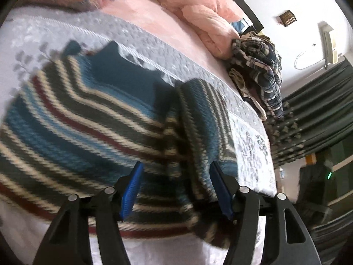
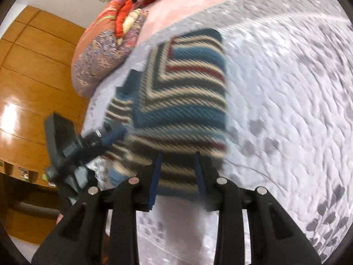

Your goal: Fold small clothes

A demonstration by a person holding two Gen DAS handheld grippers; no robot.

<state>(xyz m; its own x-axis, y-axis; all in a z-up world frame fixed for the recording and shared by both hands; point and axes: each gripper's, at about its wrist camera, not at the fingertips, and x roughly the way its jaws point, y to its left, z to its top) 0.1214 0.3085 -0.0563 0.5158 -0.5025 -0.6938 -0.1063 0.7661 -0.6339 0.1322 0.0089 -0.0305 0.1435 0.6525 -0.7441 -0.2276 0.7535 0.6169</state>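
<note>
Sweater (image 1: 92,119), striped in blue, cream and maroon, lies on the grey quilted bed (image 2: 286,88), one side folded over. Left tool (image 1: 176,187) hangs released above the sweater's near hem. Right tool (image 2: 177,174) also stands parted, its fingers (image 2: 155,176) straddling the hem.

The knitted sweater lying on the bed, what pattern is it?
Chevron stripes in teal, cream, dark grey and maroon; right wrist view shows it best.
</note>
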